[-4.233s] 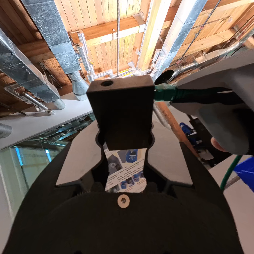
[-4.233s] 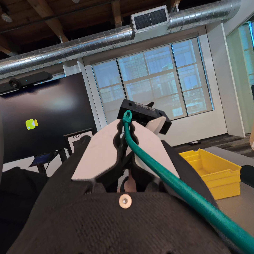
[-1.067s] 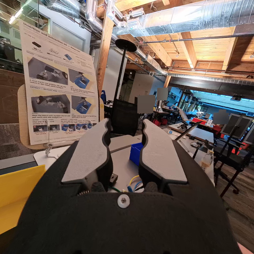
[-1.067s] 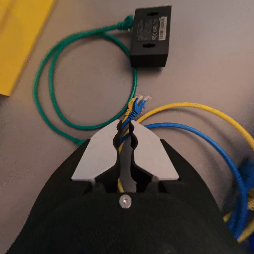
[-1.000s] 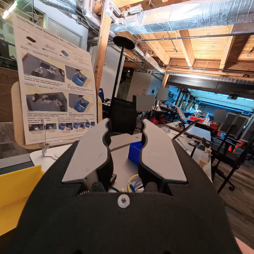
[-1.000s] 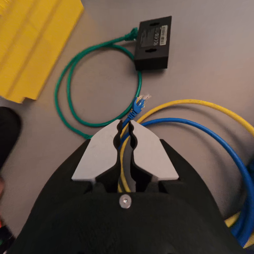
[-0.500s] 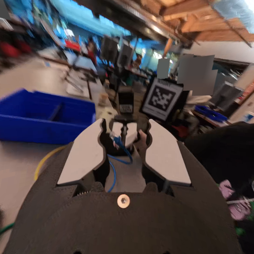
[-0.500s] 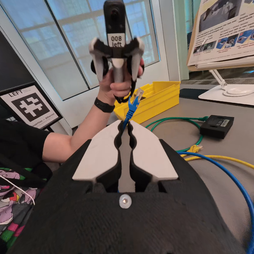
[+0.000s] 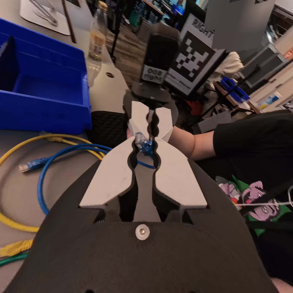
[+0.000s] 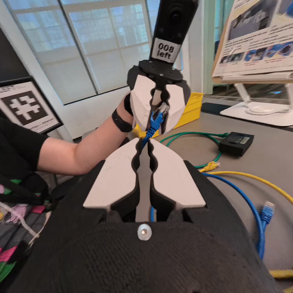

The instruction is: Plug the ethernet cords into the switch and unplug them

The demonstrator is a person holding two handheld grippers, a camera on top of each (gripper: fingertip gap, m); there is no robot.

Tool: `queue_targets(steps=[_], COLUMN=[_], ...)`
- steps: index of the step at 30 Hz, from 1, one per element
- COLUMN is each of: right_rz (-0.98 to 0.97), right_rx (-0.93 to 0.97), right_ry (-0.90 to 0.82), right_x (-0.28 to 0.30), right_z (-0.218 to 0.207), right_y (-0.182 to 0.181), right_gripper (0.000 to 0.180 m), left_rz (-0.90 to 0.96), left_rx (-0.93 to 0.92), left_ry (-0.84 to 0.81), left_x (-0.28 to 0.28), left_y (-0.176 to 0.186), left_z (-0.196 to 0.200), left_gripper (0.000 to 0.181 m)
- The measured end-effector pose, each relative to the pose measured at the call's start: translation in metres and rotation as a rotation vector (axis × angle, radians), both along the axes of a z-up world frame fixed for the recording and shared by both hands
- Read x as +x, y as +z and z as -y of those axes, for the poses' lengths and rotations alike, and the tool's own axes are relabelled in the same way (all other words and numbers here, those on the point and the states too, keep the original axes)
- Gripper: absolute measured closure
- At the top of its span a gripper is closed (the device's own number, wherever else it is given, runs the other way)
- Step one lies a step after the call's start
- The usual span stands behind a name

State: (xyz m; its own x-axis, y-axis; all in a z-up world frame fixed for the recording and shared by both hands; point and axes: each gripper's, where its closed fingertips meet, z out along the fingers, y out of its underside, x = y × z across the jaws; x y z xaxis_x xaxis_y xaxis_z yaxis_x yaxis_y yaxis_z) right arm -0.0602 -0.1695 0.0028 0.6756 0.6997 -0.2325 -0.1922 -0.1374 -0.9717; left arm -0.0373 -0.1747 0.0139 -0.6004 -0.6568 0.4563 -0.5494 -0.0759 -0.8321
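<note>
My right gripper is shut on the blue ethernet cord just behind its plug and holds it up in the air. My left gripper faces it tip to tip, its jaws narrowed onto that plug. The cord's other blue plug lies loose on the table. The black switch lies on the table at the right with the green cord plugged into its side. A yellow cord lies beside the blue one, its plug free.
A blue bin stands at the table's far side and a yellow bin behind the left gripper. An instruction board on a white stand is at the back right. A bottle stands past the blue bin. Less than 4 cm separates the two grippers' tips. The black switch is about 25 centimetres from both grippers' fingertips.
The grippers have come together tip to tip. My left jaws have narrowed from wide open onto the blue plug. My right gripper still holds the cord.
</note>
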Motion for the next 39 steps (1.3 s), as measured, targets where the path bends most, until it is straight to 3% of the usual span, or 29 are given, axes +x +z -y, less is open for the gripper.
queue_targets(steps=[6, 8, 10, 13, 17, 20, 23, 26, 31, 35, 39], right_rz=[-0.003, 0.013, 0.139, 0.294, 0.151, 0.04, -0.029, -0.025, 0.229, 0.444, 0.703], right_rx=[0.113, 0.308, 0.551, 0.601, 0.336, 0.363, 0.616, 0.845, 0.876, 0.918, 0.945], right_ry=[-0.37, -0.552, -0.607, -0.558, -0.56, -0.732, -0.895, -0.774, -0.565, -0.628, -0.689], right_x=[0.03, 0.032, 0.004, -0.041, -0.041, -0.012, 0.022, 0.02, -0.004, -0.002, -0.004], right_z=[-0.012, 0.004, 0.027, 0.018, -0.038, -0.062, -0.044, -0.018, -0.022, -0.026, -0.033], right_y=[0.013, 0.04, 0.059, 0.043, 0.006, 0.024, 0.071, 0.105, 0.104, 0.104, 0.101], right_gripper=[0.144, 0.147, 0.164, 0.168, 0.148, 0.142, 0.143, 0.148, 0.148, 0.159, 0.16], left_rz=[0.083, 0.111, 0.141, 0.173, 0.207, 0.234, 0.238, 0.232, 0.21, 0.171, 0.146], left_rx=[0.0, -0.032, -0.067, -0.203, -0.302, -0.258, -0.218, -0.231, -0.248, -0.231, -0.221], left_ry=[0.342, 0.47, 0.554, 0.542, 0.475, 0.494, 0.497, 0.453, 0.41, 0.398, 0.373], left_x=[0.017, 0.02, 0.019, 0.013, 0.005, 0.005, 0.002, -0.003, -0.009, -0.011, -0.011], left_y=[0.029, 0.041, 0.051, 0.07, 0.089, 0.093, 0.093, 0.096, 0.097, 0.092, 0.089], left_z=[-0.043, -0.06, -0.07, -0.064, -0.045, -0.04, -0.039, -0.036, -0.034, -0.033, -0.028], left_gripper=[0.166, 0.166, 0.166, 0.166, 0.166, 0.166, 0.166, 0.166, 0.166, 0.166, 0.165])
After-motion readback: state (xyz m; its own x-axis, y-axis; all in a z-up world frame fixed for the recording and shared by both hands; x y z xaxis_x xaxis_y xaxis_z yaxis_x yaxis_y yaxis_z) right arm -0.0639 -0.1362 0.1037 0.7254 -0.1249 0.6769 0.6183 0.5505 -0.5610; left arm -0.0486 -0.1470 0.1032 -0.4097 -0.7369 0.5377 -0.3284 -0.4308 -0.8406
